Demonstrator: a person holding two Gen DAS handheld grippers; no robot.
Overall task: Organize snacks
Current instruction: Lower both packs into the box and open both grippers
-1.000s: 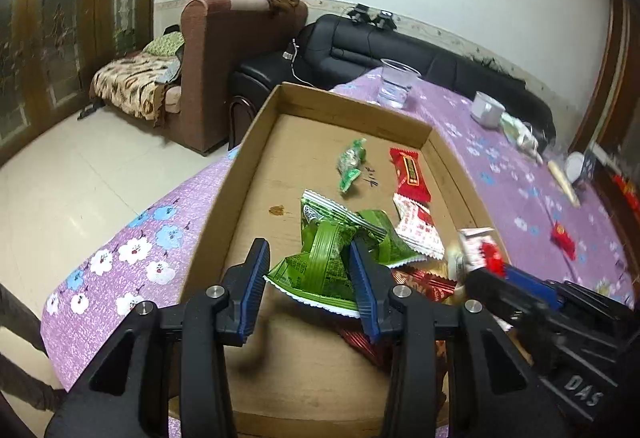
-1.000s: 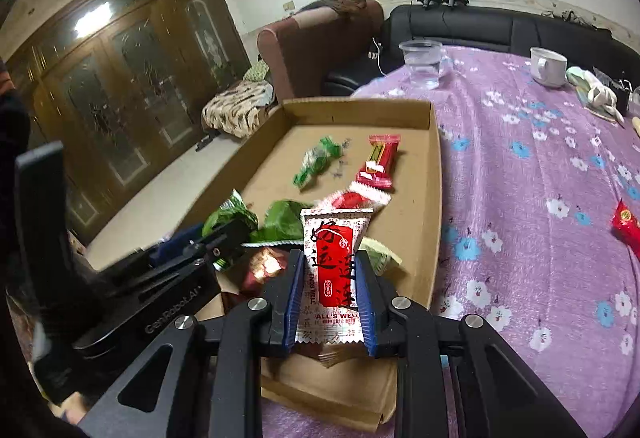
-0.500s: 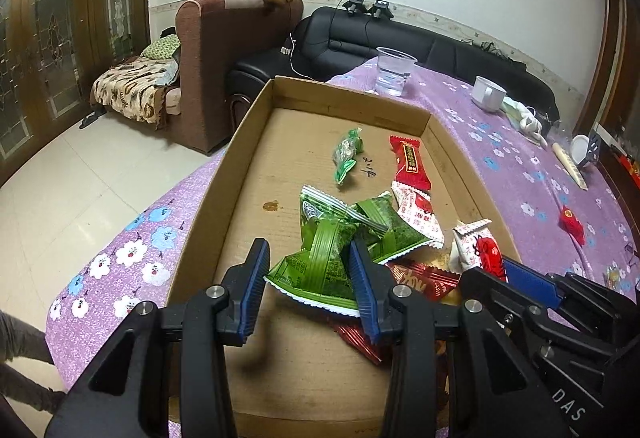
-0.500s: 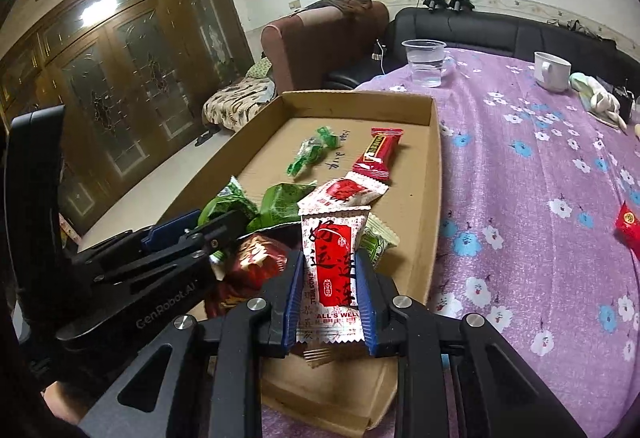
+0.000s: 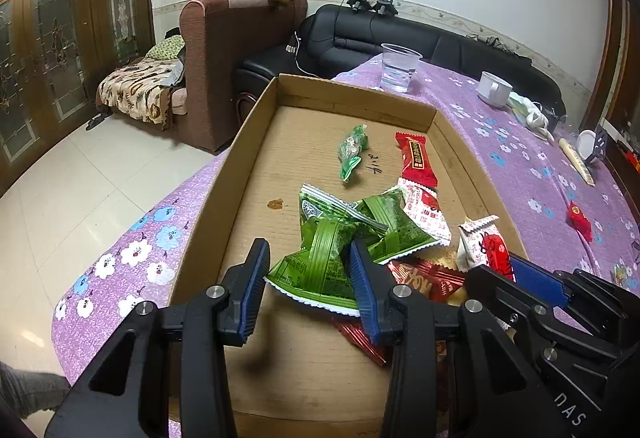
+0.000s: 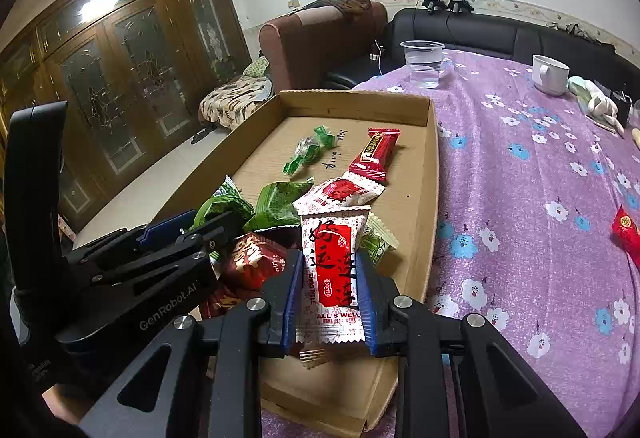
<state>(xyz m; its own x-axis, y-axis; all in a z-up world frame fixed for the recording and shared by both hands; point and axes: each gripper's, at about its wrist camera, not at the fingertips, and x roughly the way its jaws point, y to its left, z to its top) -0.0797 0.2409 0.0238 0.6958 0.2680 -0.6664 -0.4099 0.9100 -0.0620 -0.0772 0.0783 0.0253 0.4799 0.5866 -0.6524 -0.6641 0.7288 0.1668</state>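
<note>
Left gripper (image 5: 308,278): clamping a green packet (image 5: 320,266) over the cardboard tray's (image 5: 224,198) near edge.
Right gripper (image 6: 329,290): pinching a red-and-white packet (image 6: 334,266) above the tray's near right corner.

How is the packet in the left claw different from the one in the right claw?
The green packet in the left claw is ribbed, crumpled and wider; the white-and-red packet in the right claw is flat, narrower and upright, with large black characters. Both are sealed, zigzag-edged snacks held over the cardboard tray.
</note>
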